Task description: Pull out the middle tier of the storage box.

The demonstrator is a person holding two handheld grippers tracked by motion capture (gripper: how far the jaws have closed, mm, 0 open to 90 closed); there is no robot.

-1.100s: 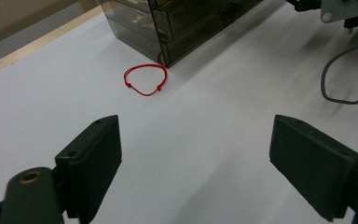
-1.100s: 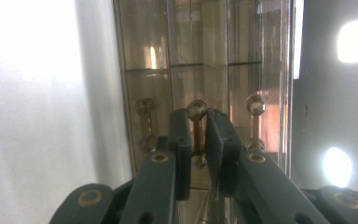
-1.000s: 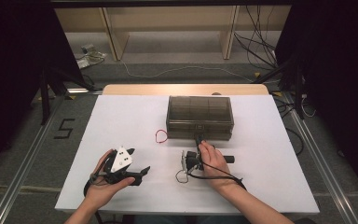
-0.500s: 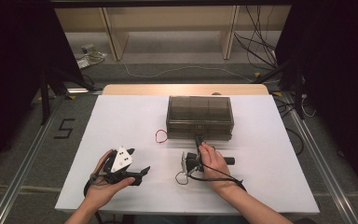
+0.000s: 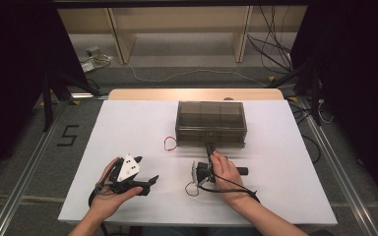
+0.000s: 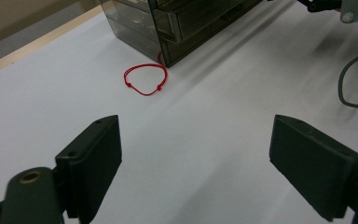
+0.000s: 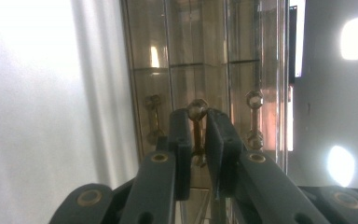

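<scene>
A smoked clear drawer box (image 5: 210,118) stands at the table's middle back. My right gripper (image 5: 209,147) reaches to its front face, turned on its side. Seen in the right gripper view, the right gripper (image 7: 197,135) is shut on the middle brass drawer handle (image 7: 197,108), with two more handles (image 7: 152,116) (image 7: 254,117) on either side of it. A red string bracelet (image 5: 169,143) lies on the white table just left of the box's front corner. My left gripper (image 5: 150,183) rests low at the front left, open and holding nothing. Its own view shows the bracelet (image 6: 144,94) well ahead of the left gripper (image 6: 200,158).
The white table top (image 5: 285,162) ends at a wooden strip (image 5: 142,93) at the back. A thin cable (image 5: 192,189) loops beside the right gripper, and also shows as a grey cable (image 6: 347,88) on the table. Floor cables and shelf legs lie beyond the table.
</scene>
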